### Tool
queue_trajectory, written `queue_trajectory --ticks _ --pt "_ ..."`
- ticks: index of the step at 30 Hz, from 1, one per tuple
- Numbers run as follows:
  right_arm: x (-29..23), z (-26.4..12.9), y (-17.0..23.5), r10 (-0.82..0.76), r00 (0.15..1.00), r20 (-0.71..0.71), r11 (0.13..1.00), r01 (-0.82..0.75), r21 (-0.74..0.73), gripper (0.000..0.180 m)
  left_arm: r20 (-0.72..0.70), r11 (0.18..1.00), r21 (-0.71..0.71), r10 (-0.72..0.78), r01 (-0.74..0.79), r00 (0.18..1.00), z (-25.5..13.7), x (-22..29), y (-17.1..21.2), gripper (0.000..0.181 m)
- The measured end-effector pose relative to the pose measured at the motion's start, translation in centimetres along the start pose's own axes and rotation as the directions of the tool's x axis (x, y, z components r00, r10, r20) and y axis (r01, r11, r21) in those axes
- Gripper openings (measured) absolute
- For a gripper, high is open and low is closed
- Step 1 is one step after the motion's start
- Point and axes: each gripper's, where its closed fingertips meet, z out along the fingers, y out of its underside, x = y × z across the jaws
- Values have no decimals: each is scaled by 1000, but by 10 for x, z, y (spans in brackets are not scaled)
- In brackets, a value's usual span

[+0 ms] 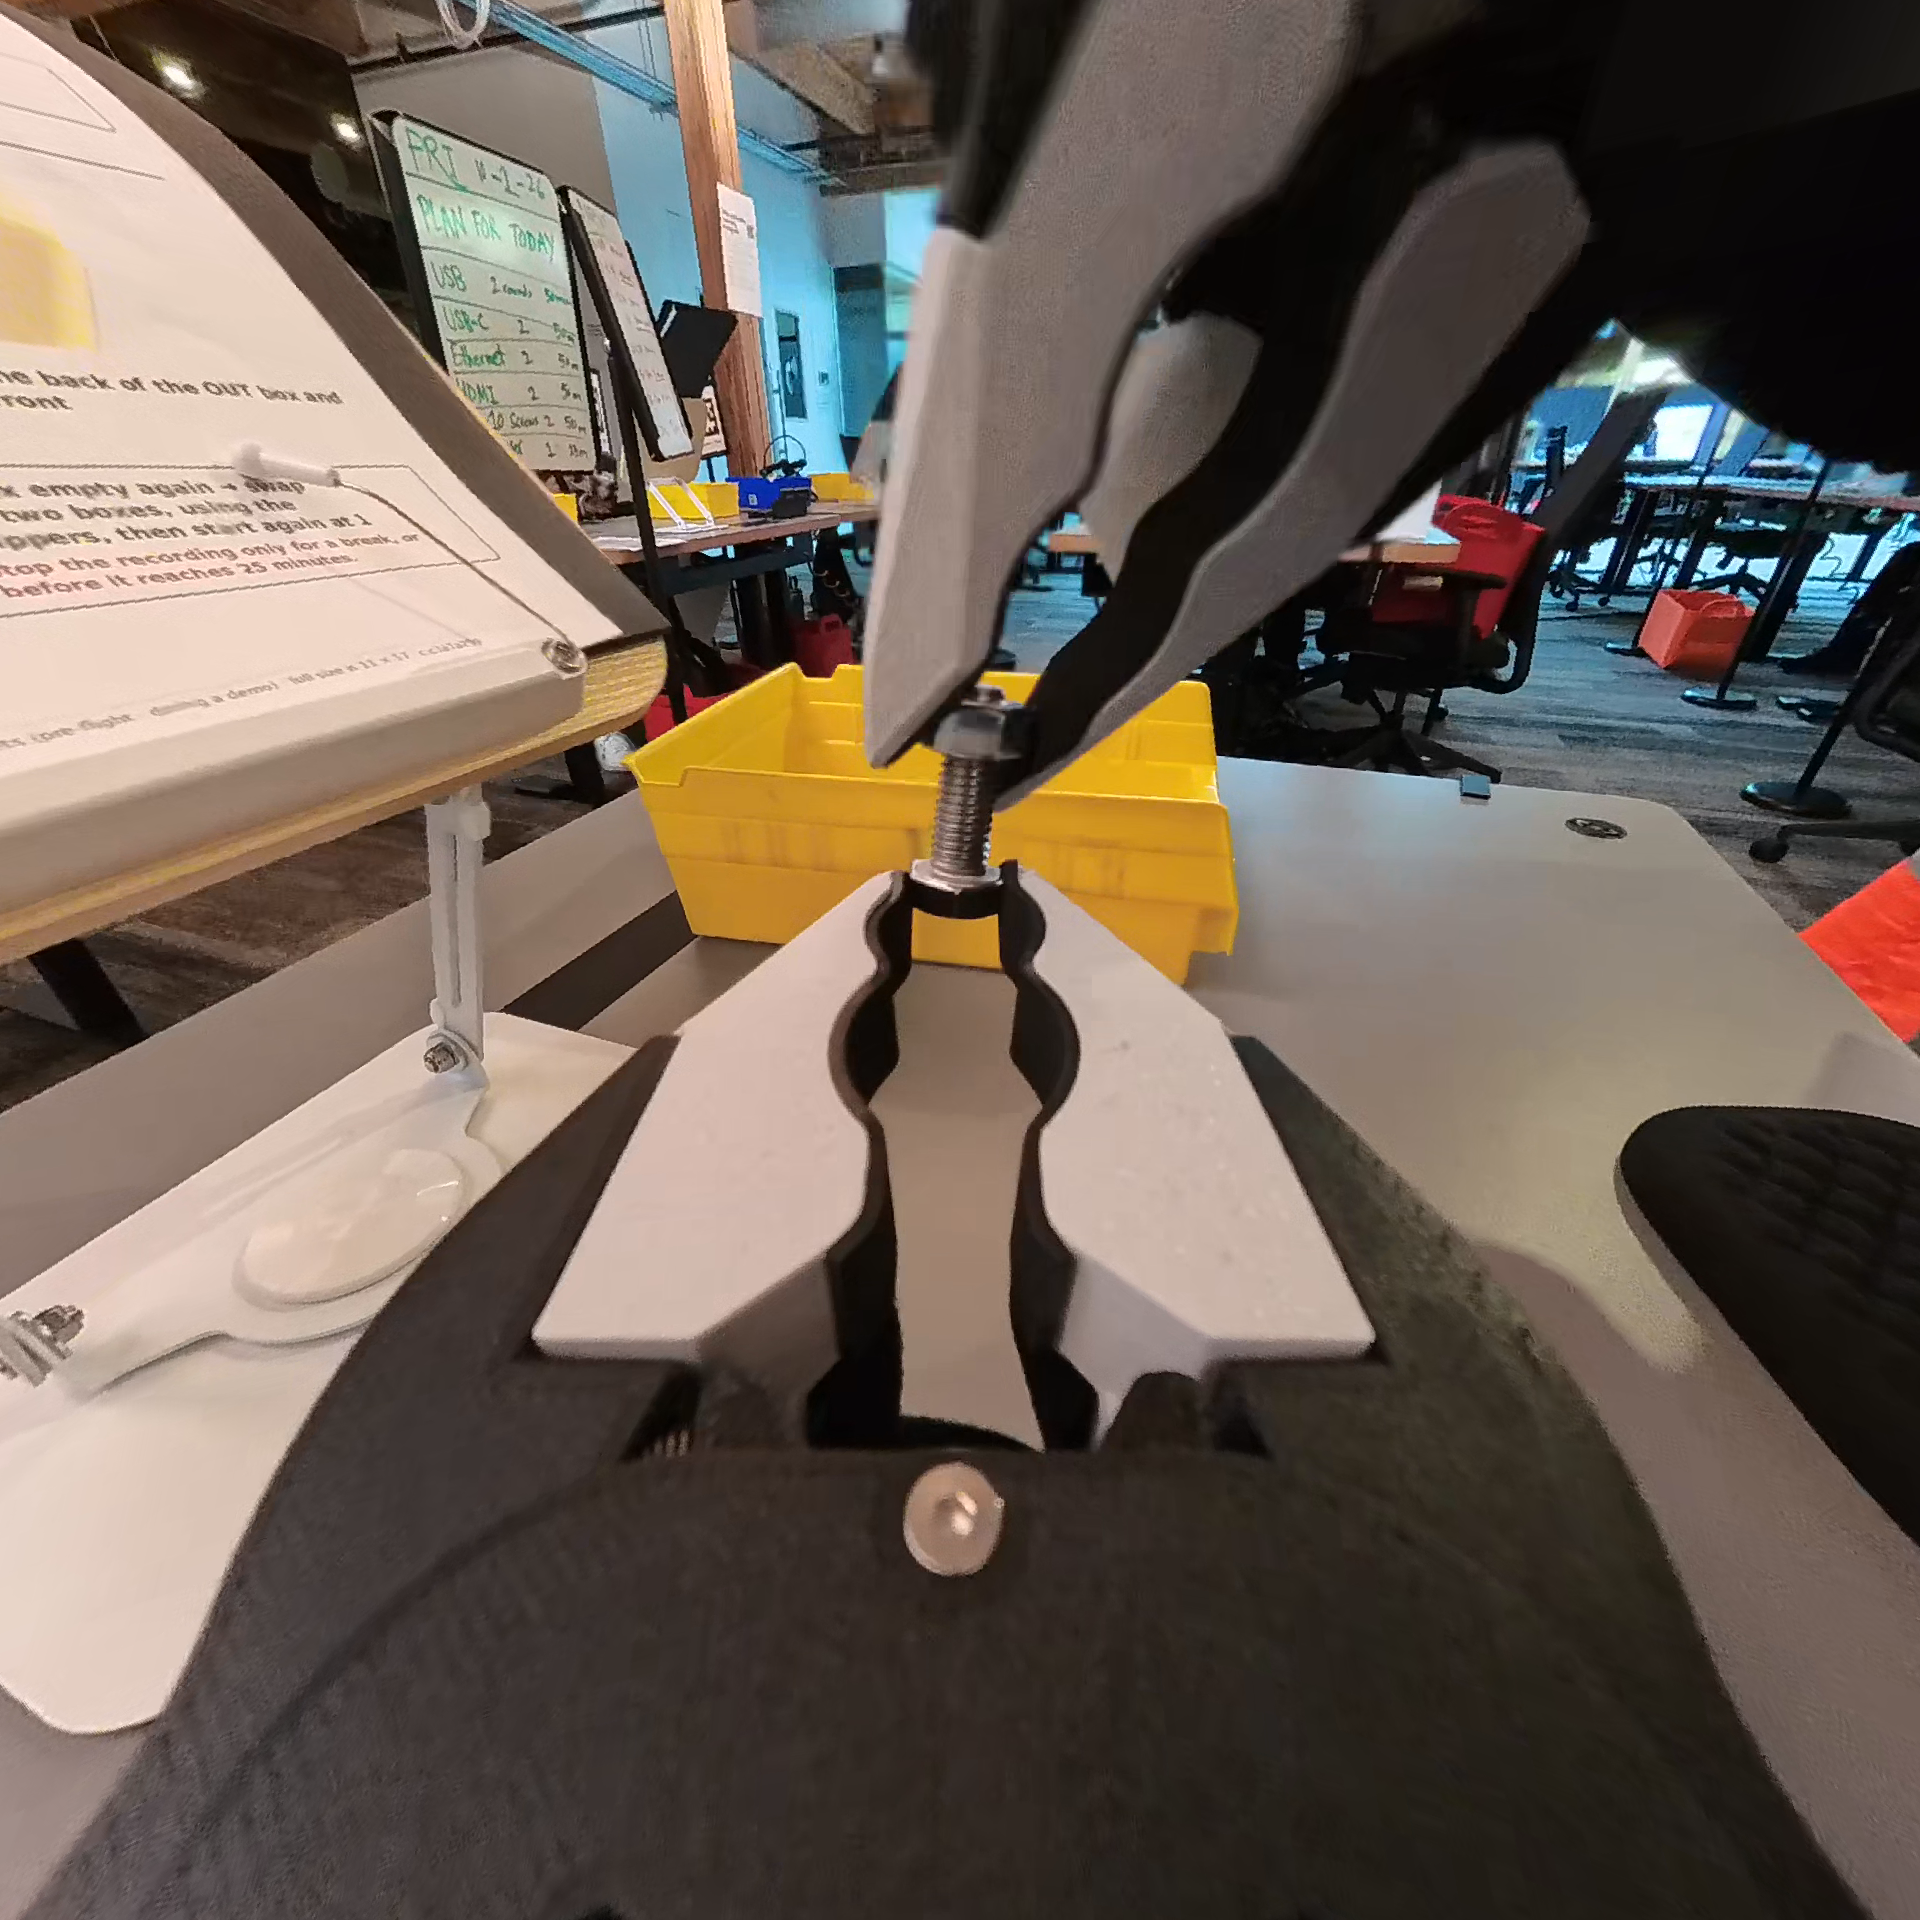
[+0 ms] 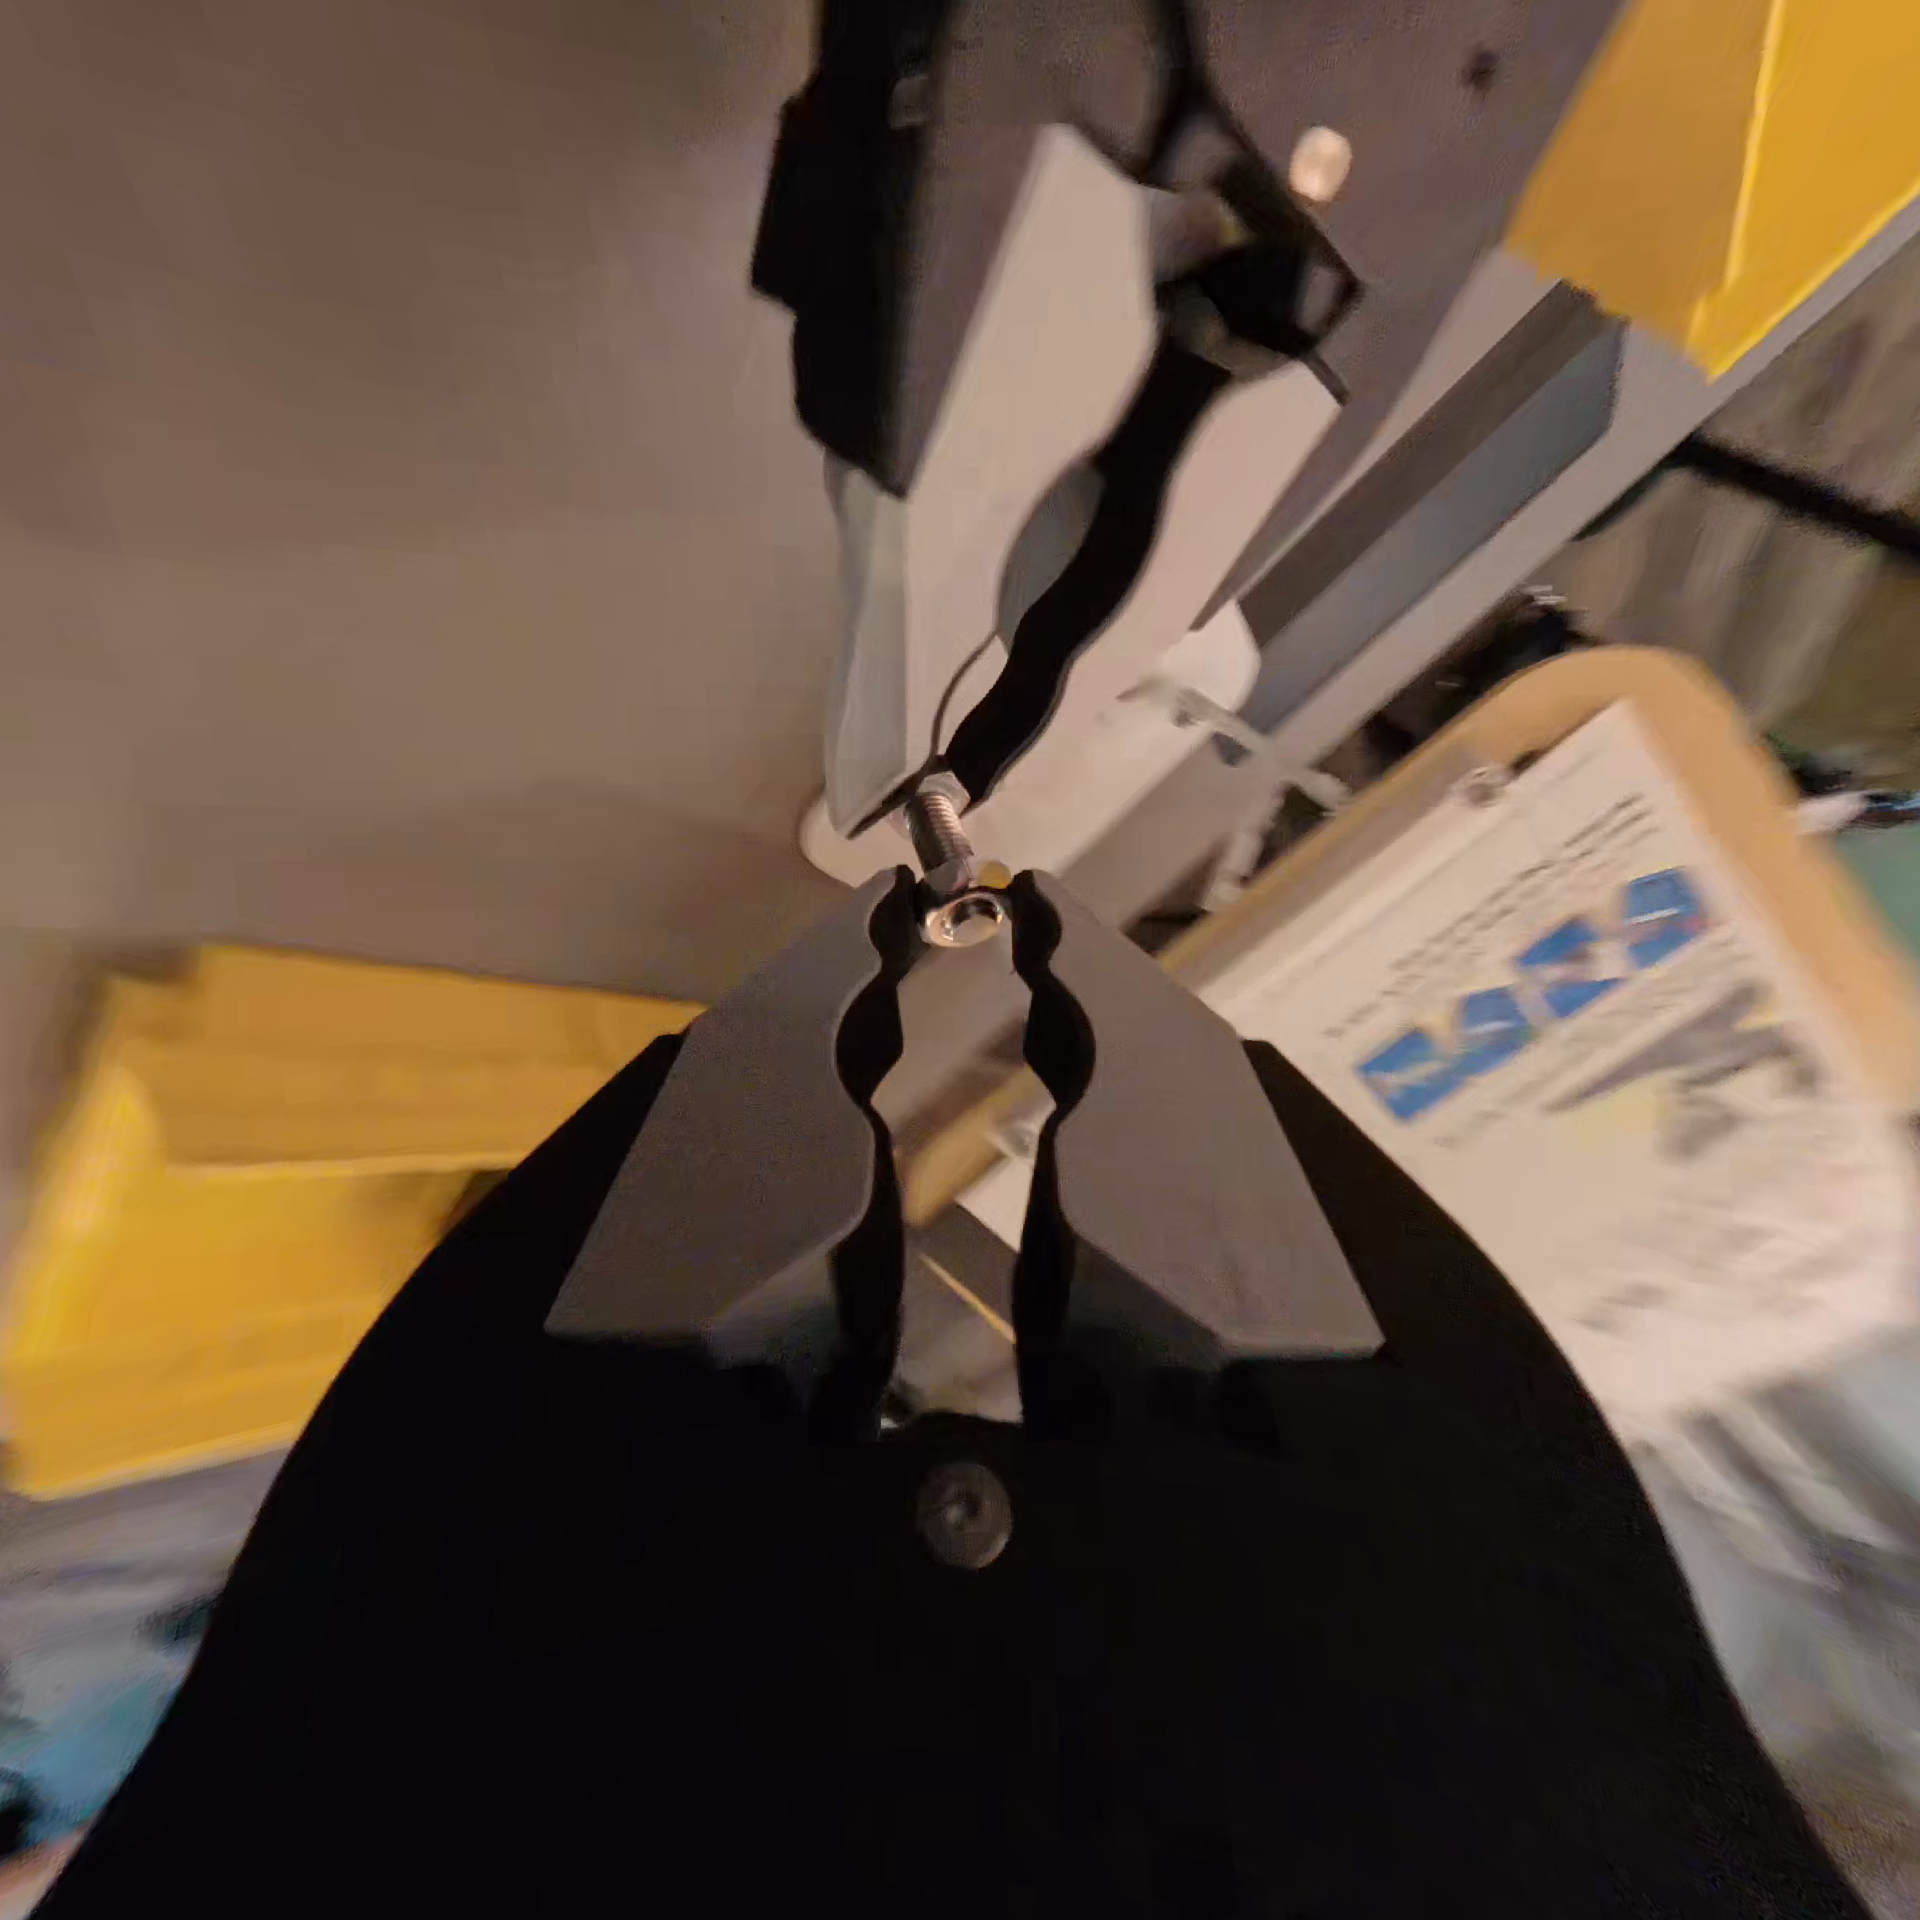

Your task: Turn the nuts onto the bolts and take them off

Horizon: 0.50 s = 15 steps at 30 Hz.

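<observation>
In the left wrist view my left gripper (image 1: 956,891) is shut on the hex head of a steel bolt (image 1: 961,821), which stands upright above the grey table (image 1: 1455,987). My right gripper (image 1: 961,740) comes down from above and is shut on the nut (image 1: 979,725) at the bolt's top end. In the right wrist view my right gripper (image 2: 961,914) pinches the nut (image 2: 966,921) between its tips. The threaded bolt (image 2: 923,826) runs from it to the left gripper (image 2: 928,781) beyond. This view is blurred.
A yellow bin (image 1: 779,831) stands on the table just behind the bolt. A tilted document stand (image 1: 260,468) on a white base (image 1: 343,1236) fills the left. A black mesh pad (image 1: 1787,1247) is at the right edge. Yellow bins (image 2: 208,1195) and the stand (image 2: 1558,1039) show in the right wrist view.
</observation>
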Motion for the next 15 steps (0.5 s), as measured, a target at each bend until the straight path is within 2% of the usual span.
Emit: queue_trajectory --ticks 3,5,7,9,10,12,15 --pt "8 -3 0 -260 959 -112 953 236 -189 16 -5 1000 18 -10 10 1000 -3 -1 -4 15" --pt "8 -2 0 -259 956 -134 950 228 -213 16 0 1000 11 -1 1 1000 -3 -1 -3 15" --pt "6 -1 1 -100 986 -131 986 81 -145 34 5 1000 10 -1 1 1000 -3 -1 -3 15" --pt "7 -7 2 147 982 -114 987 -153 -41 38 13 1000 14 1 -1 1000 -3 -2 -4 15" --pt "6 -12 0 281 957 -78 960 -280 24 39 21 1000 14 3 -3 1000 -4 -4 -5 15" --pt "9 -22 -5 509 861 -1 847 -501 175 33 31 1000 21 -2 1 1000 -5 -6 -6 15" --pt "8 -25 -5 745 632 213 574 -770 277 38 38 1000 17 -1 1 999 -5 -7 -5 15"
